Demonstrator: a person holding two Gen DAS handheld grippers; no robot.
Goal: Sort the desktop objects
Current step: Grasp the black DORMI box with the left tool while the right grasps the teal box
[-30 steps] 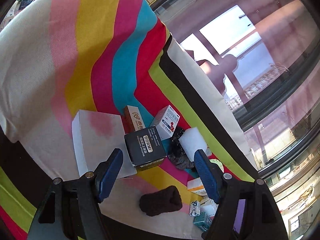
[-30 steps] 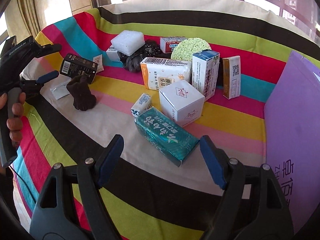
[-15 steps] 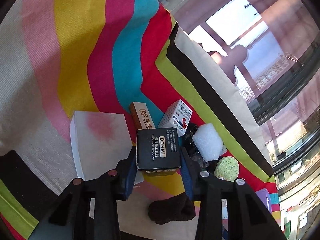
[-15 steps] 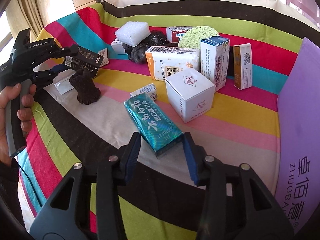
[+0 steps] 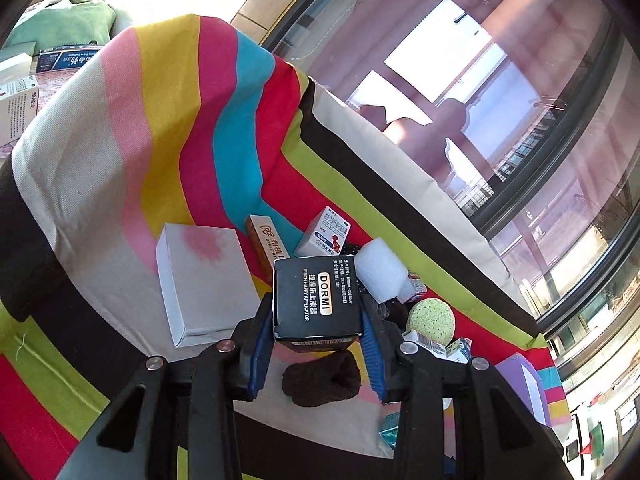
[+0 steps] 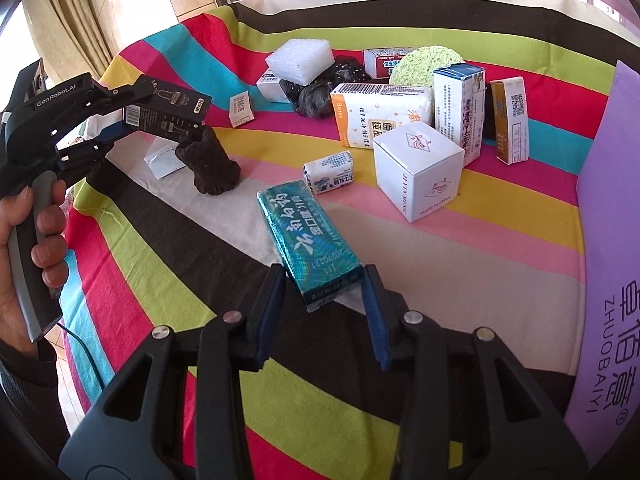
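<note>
Black cardboard up in the air: the left gripper has its blue pads clamped on both sides of the black DORMI box, lifted clear of the striped cloth above the dark brown sock. Over on the other side, the right gripper has narrowed around the near end of the teal packet, pads at its sides; the packet lies flat on the cloth near the white cube box.

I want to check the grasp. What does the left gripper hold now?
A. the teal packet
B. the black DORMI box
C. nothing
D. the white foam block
B: the left gripper is shut on the black DORMI box, raised above the striped cloth.
</note>
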